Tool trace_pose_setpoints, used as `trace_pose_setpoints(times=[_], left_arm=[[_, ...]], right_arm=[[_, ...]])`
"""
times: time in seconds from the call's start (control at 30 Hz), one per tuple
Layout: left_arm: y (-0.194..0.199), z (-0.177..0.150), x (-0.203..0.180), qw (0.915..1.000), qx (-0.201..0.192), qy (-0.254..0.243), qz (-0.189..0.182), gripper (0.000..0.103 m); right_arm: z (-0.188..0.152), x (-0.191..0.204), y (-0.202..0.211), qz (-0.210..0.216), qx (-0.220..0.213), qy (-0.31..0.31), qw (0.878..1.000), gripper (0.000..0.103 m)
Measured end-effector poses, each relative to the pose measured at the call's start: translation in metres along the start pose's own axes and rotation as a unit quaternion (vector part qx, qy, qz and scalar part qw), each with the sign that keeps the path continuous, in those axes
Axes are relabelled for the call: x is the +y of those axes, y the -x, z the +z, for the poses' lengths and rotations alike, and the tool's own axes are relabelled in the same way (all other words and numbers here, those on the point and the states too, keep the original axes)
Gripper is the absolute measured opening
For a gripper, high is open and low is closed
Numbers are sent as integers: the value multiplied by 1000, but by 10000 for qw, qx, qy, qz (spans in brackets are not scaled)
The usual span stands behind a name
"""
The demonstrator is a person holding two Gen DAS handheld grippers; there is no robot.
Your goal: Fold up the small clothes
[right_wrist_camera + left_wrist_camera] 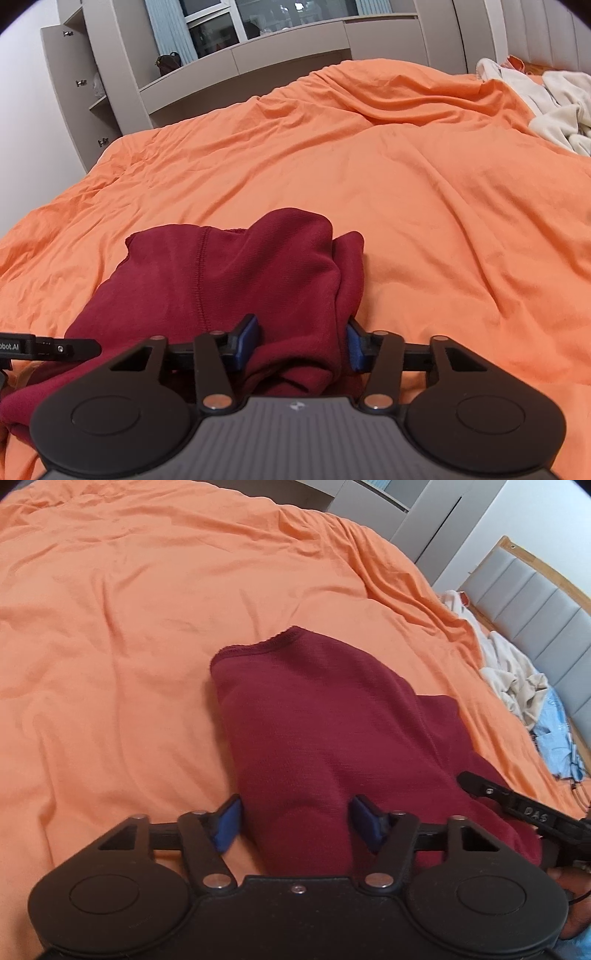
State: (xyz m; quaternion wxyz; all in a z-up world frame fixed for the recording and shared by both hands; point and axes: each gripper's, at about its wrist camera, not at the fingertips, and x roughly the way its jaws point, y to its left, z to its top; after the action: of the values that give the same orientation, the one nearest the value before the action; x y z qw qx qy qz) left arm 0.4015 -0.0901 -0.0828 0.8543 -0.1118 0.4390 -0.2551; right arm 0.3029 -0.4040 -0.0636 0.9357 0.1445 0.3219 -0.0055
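Note:
A maroon knit garment (314, 709) lies partly folded on the orange bed cover (129, 635). Its near edge is bunched up between the blue pads of my left gripper (295, 821), which touch the fold on both sides. In the right wrist view the same garment (221, 273) shows a stitched seam and a raised fold. My right gripper (301, 341) pinches that bunched near edge between its pads. A black finger of the right gripper (517, 808) reaches in over the cloth at the lower right. At the far left, a finger of the left gripper (55, 349) shows.
A heap of cream clothes (513, 672) and a light blue garment (557, 738) lie by the padded grey headboard (546, 602). Grey cabinets and shelves (258, 62) stand past the bed's far edge. Wide orange cover (424, 184) stretches beyond the garment.

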Motion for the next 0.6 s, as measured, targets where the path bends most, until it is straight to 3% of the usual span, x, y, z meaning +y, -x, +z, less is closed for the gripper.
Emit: trace_pose_setpoints(times=[0.1,0.17,0.27,0.5,0.6], left_arm=[[1,0,-2,10000,-33,-2,2,55],[3,1,-4,10000,-81,6,-10,44],[8,4,-12,9997,-195,-114,16,33],[32,31,-32,9978,-557,-333,-126,28],[43,50,-43,9951,-770,-615,7,27]], right_arm=[[0,2,2,10,-54,104,9999,36],[1,5,4,4,-131,175,9998,28],[4,11,13,70,-347,328,9988,23],[33,34,35,360,-955,513,9935,21],[51,52,34,441,-1191,764,9890,21]])
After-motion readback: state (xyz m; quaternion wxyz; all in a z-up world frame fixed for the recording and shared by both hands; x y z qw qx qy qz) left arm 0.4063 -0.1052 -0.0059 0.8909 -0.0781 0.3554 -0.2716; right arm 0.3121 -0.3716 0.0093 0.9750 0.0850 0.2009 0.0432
